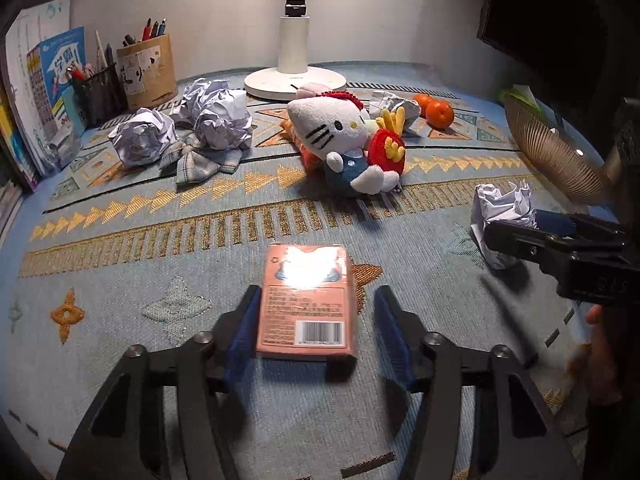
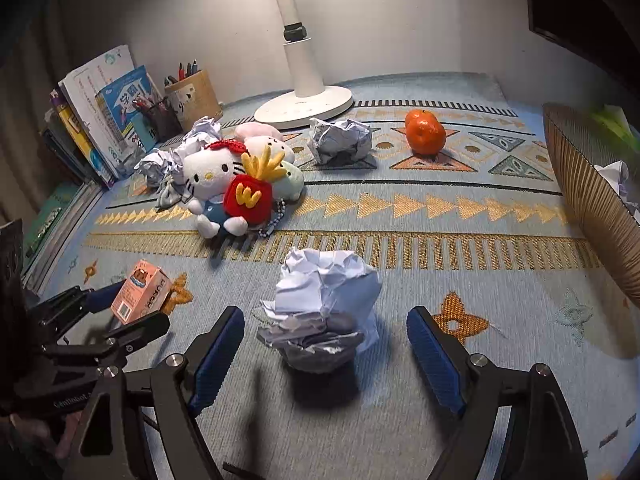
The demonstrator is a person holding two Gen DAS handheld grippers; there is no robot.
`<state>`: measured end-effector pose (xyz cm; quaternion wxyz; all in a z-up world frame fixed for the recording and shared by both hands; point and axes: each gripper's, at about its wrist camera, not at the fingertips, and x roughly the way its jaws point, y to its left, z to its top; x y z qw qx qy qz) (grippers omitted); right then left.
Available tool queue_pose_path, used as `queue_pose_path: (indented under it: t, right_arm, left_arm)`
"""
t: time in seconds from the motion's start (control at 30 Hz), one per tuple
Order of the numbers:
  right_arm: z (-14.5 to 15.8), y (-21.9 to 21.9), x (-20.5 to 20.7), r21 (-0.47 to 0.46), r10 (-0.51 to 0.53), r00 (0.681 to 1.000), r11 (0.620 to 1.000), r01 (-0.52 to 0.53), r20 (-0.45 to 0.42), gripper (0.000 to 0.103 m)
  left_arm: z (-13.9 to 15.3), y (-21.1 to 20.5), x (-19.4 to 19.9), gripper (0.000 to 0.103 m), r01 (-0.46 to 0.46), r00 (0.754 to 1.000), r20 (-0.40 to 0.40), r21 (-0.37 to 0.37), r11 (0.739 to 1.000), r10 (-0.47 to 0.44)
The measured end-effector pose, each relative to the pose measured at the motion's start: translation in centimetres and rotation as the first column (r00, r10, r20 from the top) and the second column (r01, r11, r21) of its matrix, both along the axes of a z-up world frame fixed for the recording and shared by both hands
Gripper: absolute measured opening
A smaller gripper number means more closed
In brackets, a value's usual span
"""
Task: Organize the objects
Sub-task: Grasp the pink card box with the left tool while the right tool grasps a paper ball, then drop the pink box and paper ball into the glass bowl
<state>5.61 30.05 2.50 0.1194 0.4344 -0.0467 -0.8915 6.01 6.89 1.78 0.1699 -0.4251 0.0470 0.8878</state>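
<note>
Left gripper [image 1: 314, 320]: jaws partly apart around a pink carton [image 1: 306, 300] on the patterned cloth [image 1: 160, 240]; left pad close against it, right pad clear.
Right gripper [image 2: 326, 340]: jaws wide, straddling a crumpled paper ball [image 2: 326, 304] without touching.
Behind: plush cat [image 2: 212, 184], oranges [image 2: 426, 132], lamp base [image 2: 304, 108].

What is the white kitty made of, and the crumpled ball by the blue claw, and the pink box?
The white kitty looks like soft plush fabric: fuzzy and matte. The crumpled ball looks like white paper, with sharp creases. The pink box is probably glossy printed cardboard or a plastic-wrapped pack: lamp glare shines on it.
</note>
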Motion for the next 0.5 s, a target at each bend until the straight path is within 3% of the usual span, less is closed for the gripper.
queue_pose_path:
  t: [0.03, 0.17, 0.3, 0.5]
  right_arm:
    - [-0.1, -0.1, -0.2, -0.011, 0.009, 1.000, 1.000, -0.009, 0.011, 0.051]
    - [0.9, 0.6, 0.7, -0.048, -0.009, 1.000, 0.999, 0.008, -0.019, 0.050]
    - [4.3, 3.2, 2.6, -0.057, -0.073, 0.991, 0.996, 0.067, -0.108, 0.050]
    - [12.3, 11.0, 5.9, -0.065, -0.242, 0.929, 0.970, 0.233, -0.279, 0.050]
  left_arm:
    - [0.1, 0.0, 0.0, 0.038, 0.001, 1.000, 0.004, 0.009, 1.000, -0.001]
    - [1.5, 0.6, 0.6, 0.038, 0.016, 1.000, -0.025, 0.024, 1.000, -0.015]
    - [5.0, 2.9, 1.0, 0.038, 0.072, 0.993, -0.092, 0.047, 0.996, -0.067]
    - [12.2, 10.6, 0.3, 0.038, 0.237, 0.956, -0.206, 0.126, 0.963, -0.208]
